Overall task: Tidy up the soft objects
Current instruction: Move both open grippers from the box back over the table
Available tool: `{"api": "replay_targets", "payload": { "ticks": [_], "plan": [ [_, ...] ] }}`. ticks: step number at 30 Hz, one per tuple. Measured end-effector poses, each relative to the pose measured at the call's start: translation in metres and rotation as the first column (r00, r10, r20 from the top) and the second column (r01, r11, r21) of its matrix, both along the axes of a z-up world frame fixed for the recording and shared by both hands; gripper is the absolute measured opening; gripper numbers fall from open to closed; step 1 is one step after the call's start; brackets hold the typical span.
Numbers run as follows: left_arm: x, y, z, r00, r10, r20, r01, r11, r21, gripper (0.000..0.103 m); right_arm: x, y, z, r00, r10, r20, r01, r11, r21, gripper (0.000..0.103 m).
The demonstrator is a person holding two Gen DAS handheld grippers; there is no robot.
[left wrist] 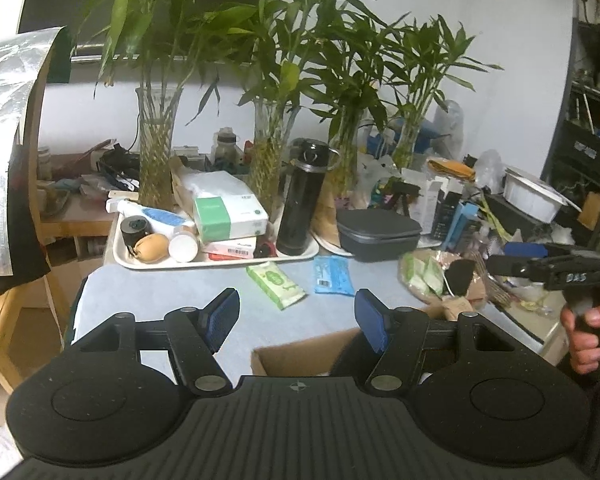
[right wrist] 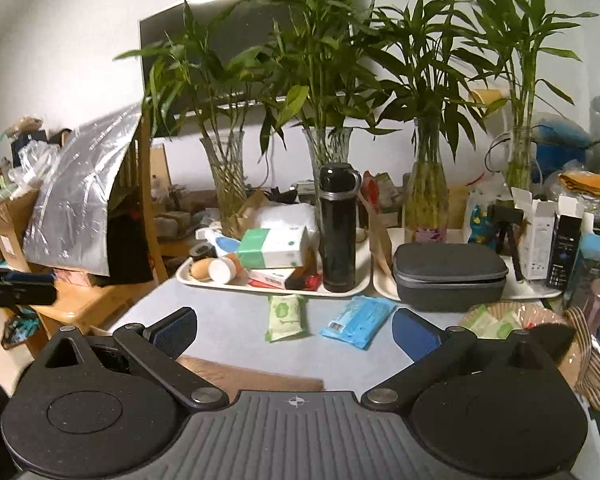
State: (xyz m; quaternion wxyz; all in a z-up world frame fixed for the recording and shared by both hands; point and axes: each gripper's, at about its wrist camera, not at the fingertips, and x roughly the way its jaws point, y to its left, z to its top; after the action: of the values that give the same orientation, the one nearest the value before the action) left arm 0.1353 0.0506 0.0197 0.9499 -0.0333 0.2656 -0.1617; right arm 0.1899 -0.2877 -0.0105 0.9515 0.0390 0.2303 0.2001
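Lying flat, green pack (right wrist: pixel 285 317) lengthwise away, blue pack (right wrist: pixel 357 320) angled, both hand-held grippers (left wrist: pixel 296 318) (right wrist: pixel 296 330) spread, empty.

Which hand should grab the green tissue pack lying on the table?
Probably the left gripper. Its open fingers point nearly straight at the green tissue pack. The right gripper is open too, but the blue wipes pack lies closer to its side.

Left tongs (left wrist: pixel 298 314) spread wide, empty, above the surface's (left wrist: pixel 204 284) near edge. Green pack (left wrist: pixel 275 285) and blue pack (left wrist: pixel 334 275) lie side by side, apart, mid-surface. Cardboard box (left wrist: pixel 296 354) at near edge.
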Motion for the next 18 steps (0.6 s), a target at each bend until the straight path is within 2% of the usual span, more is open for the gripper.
{"api": "replay_targets", "payload": {
  "ticks": [4, 11, 18],
  "plan": [
    [0.013, 0.005, -0.006, 1.000, 0.007, 0.006, -0.007, 1.000, -0.019, 0.063, 0.019, -0.001, -0.011, 1.000, -0.017, -0.011, 0.017, 1.000, 0.005, 0.103],
    [0.042, 0.009, -0.027, 1.000, 0.019, -0.004, -0.019, 0.999, 0.030, 0.063, 0.043, -0.007, -0.018, 0.999, -0.049, -0.019, 0.048, 0.999, -0.017, 0.103],
    [0.073, 0.015, -0.042, 0.999, 0.038, -0.022, -0.038, 0.999, 0.024, 0.063, 0.063, -0.010, -0.025, 0.999, -0.041, -0.036, 0.039, 0.998, -0.052, 0.103]
  ]
}}
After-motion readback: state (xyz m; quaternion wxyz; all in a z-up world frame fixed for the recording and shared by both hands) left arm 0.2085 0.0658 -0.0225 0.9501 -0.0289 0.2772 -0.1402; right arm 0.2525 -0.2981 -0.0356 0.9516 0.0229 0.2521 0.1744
